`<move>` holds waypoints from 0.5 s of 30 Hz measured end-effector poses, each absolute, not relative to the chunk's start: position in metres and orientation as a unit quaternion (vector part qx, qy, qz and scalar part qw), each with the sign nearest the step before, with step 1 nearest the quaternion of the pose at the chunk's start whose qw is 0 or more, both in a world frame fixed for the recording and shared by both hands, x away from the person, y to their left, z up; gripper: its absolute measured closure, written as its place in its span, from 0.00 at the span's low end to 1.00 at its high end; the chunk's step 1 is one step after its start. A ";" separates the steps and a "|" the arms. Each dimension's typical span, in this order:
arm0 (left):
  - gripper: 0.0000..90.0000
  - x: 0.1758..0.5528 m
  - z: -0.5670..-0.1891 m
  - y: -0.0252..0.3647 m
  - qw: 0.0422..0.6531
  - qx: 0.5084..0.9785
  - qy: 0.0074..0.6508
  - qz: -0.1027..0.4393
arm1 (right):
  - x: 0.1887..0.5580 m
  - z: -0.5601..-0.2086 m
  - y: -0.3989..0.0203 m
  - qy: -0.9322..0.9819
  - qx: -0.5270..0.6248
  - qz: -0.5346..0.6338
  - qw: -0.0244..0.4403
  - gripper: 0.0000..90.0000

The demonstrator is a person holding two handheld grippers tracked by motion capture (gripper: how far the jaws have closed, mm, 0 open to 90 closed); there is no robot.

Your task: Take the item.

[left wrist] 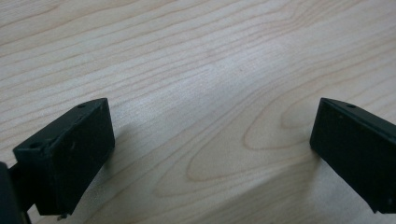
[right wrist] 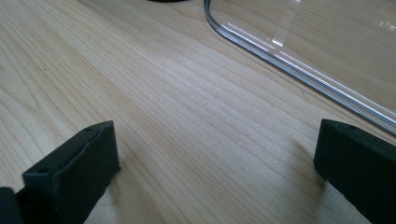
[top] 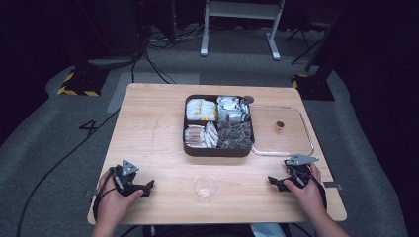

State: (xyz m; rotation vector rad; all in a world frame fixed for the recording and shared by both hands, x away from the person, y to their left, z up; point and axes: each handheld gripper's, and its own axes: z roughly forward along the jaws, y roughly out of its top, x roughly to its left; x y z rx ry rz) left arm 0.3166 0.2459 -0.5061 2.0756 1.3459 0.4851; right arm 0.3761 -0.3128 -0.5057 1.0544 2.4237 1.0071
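A dark four-compartment box (top: pixel 218 149) of wrapped snacks and packets sits at the table's middle. Its clear lid (top: pixel 284 131) lies flat to the right, with a small brown knob (top: pixel 279 126) on it. A clear plastic cup (top: pixel 205 188) stands near the front edge, between my hands. My left gripper (top: pixel 144 189) rests on the table at front left; its jaws stand wide open over bare wood (left wrist: pixel 210 135). My right gripper (top: pixel 275 182) rests at front right, open, with the lid's rim (right wrist: pixel 299 70) just ahead of its jaws.
The wooden table (top: pixel 148 123) has bare room left of the box. Beyond it, grey carpet carries black cables (top: pixel 64 158), a yellow-black striped base (top: pixel 79 81) at back left and white furniture legs (top: pixel 237 29) at the back.
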 end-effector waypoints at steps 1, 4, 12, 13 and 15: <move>0.01 0.317 -0.506 0.246 0.305 0.784 0.508 0.183 | 0.376 -0.506 -0.313 0.846 0.368 0.352 0.156 0.00; 0.06 0.316 -0.505 0.243 0.314 0.775 0.514 0.192 | 0.376 -0.506 -0.313 0.846 0.368 0.352 0.155 0.00; 0.38 0.317 -0.496 0.240 0.330 0.774 0.506 0.189 | 0.375 -0.506 -0.313 0.846 0.370 0.352 0.156 0.00; 0.39 0.317 -0.492 0.238 0.339 0.772 0.505 0.185 | 0.375 -0.506 -0.313 0.846 0.370 0.352 0.156 0.00; 0.40 0.317 -0.490 0.237 0.342 0.772 0.503 0.184 | 0.375 -0.506 -0.313 0.846 0.370 0.352 0.156 0.00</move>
